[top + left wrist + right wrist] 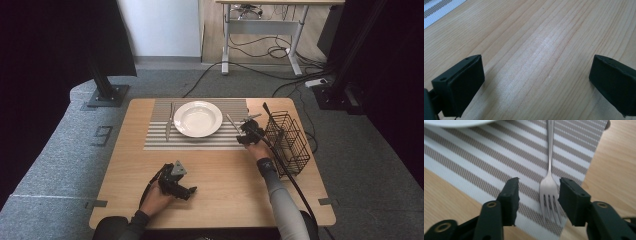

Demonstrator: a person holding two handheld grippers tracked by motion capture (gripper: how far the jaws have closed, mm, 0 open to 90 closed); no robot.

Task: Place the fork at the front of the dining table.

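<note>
Item: fork [550,187]. Steel, flat on striped placemat [499,167], tines nearest the camera, handle running away toward the mat's far edge. Head between the jaws of right gripper [539,195], nearer the right-hand pad; no visible contact with either pad. Also seen from above [233,123], just right of plate [198,118].

Right gripper, seen from above [248,134]: jaws part-open, roughly half spread, holding nothing. Fork apparently released onto the mat rather than gripped.

Left gripper [536,82]: jaws wide apart, empty, bare wooden table [549,45] between and ahead of them. Seen from above [176,183], resting near the table's front edge, well apart from the place setting.

Other items: knife [169,121] on the mat left of the plate; wire basket [286,141] just right of the right hand.

Risks, as judged:
- Right-hand pad close to the tines; sideways drift on withdrawal likely to nudge the fork askew or off the mat's near edge.
- Dragging a low pad backward across the mat could shift the mat and the plate with it.
- Wire basket close beside the hand; wide pull-back could knock it.
</note>
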